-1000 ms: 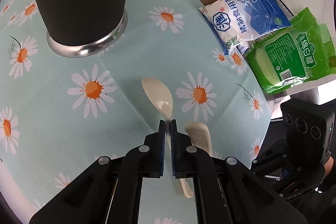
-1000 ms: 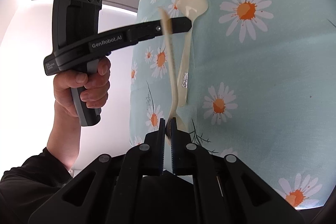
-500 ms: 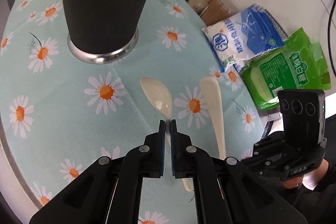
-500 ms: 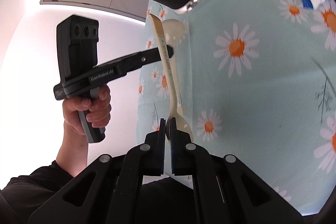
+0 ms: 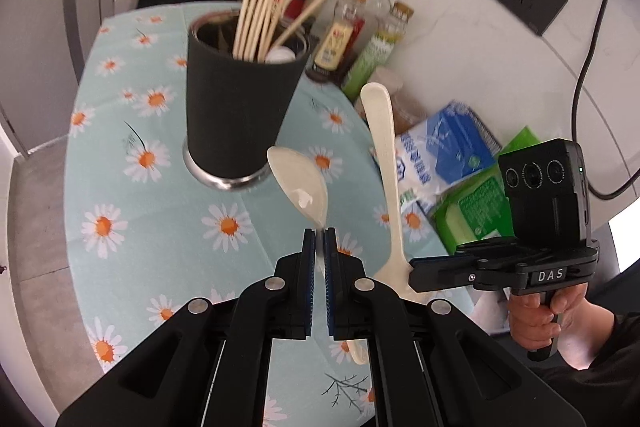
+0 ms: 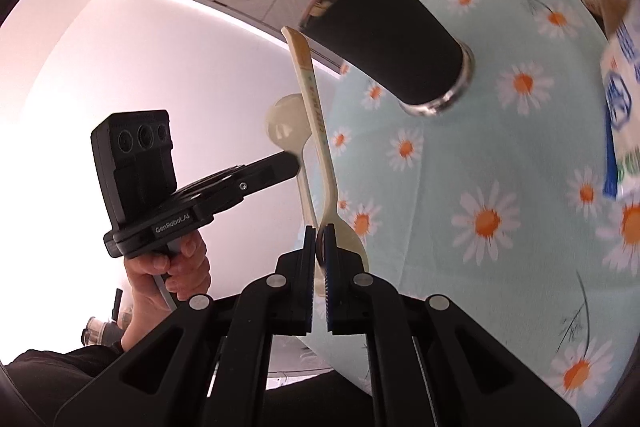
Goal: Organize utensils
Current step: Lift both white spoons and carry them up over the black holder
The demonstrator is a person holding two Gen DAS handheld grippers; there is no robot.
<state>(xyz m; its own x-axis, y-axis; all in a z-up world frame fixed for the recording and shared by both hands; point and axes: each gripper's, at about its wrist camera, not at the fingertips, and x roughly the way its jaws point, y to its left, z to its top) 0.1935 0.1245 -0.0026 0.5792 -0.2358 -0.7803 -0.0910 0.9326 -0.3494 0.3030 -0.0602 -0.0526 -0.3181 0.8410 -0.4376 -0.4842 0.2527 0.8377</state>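
Lifting clear of the daisy-cloth counter [image 5: 120, 187], both grippers' fingers are staying clamped on cream spoons, left gripper [image 5: 319, 239] and right gripper [image 6: 319, 239], nearing the black holder [image 5: 240, 107] upper centre.

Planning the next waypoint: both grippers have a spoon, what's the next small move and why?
Probably carry the left gripper and its spoon up over the black holder. Both spoons are clamped clear of the table, and the holder, already holding chopsticks, stands just ahead.
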